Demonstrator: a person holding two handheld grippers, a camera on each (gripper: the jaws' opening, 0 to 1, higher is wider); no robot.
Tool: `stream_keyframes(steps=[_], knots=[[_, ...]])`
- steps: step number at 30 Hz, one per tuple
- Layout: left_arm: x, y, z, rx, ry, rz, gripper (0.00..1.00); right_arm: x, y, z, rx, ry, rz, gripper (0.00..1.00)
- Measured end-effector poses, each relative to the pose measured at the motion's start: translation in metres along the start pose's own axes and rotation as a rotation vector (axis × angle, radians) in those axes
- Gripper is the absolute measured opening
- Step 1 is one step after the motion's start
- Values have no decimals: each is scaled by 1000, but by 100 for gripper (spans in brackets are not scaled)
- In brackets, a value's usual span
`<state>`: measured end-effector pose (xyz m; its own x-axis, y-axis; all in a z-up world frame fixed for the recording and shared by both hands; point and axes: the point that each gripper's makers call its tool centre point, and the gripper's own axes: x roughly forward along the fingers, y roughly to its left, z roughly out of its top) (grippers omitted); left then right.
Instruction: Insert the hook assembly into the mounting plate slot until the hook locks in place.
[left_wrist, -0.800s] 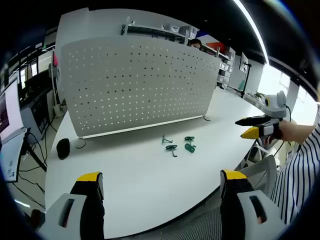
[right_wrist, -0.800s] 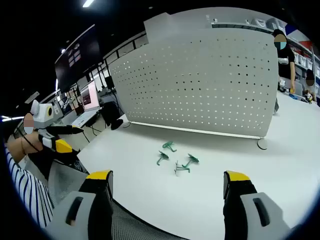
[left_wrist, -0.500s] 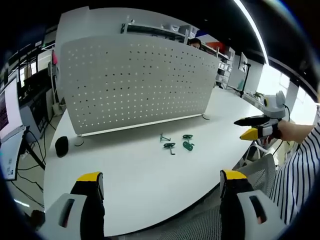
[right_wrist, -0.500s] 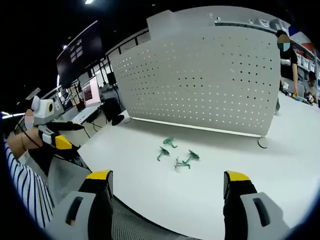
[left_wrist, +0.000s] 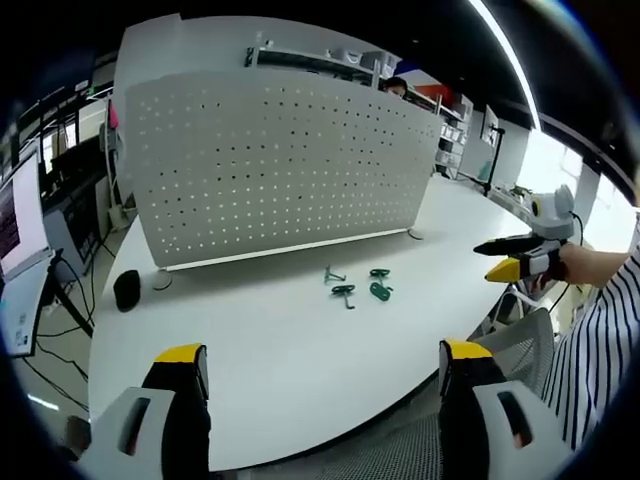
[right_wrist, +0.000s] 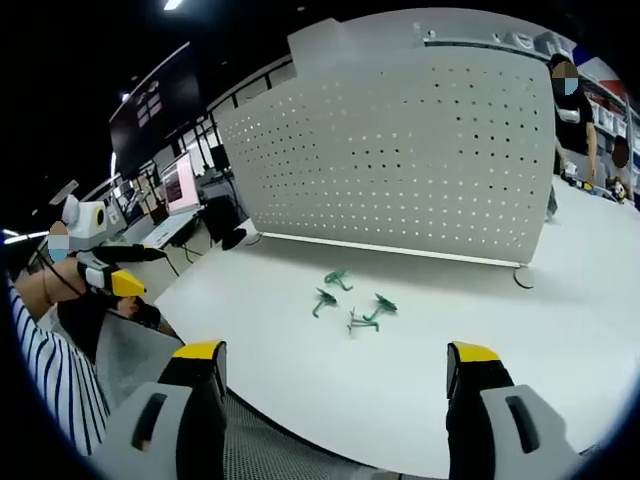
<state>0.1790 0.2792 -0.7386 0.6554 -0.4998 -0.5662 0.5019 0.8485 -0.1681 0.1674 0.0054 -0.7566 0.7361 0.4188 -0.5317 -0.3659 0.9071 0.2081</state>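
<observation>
A white perforated mounting plate (left_wrist: 270, 160) (right_wrist: 400, 160) stands upright across the far side of the white table. Before it on the tabletop lie three small green hooks (left_wrist: 358, 288) (right_wrist: 352, 306), close together. My left gripper (left_wrist: 325, 385) is held back from the near table edge, its yellow-tipped jaws wide apart and empty. My right gripper (right_wrist: 335, 385) is likewise open and empty, well short of the hooks. In the left gripper view the right gripper (left_wrist: 520, 258) shows at the right, held by a hand. In the right gripper view the left gripper (right_wrist: 105, 272) shows at the left.
A small black object (left_wrist: 126, 290) rests on the table near the plate's left foot. Monitors and desks (right_wrist: 175, 195) stand beyond the table. A person (right_wrist: 572, 110) stands behind the plate. A mesh chair back (left_wrist: 515, 335) and a striped sleeve (left_wrist: 600, 350) lie near the table edge.
Both views shifted only slightly with the hands. The hooks and the plate have stayed put, and both grippers have stayed open.
</observation>
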Motion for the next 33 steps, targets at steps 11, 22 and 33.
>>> stream_keyframes(steps=[11,22,33], knots=[[1,-2,0,-3,-8,-19,96,1,-2,-4,16,11,-10,87],[4,-4,0,11,-4,-35,96,1,-1,-5,28,12,-16,85],[18,-8,-7,52,27,-65,96,2,-2,-11,43,25,-13,84]])
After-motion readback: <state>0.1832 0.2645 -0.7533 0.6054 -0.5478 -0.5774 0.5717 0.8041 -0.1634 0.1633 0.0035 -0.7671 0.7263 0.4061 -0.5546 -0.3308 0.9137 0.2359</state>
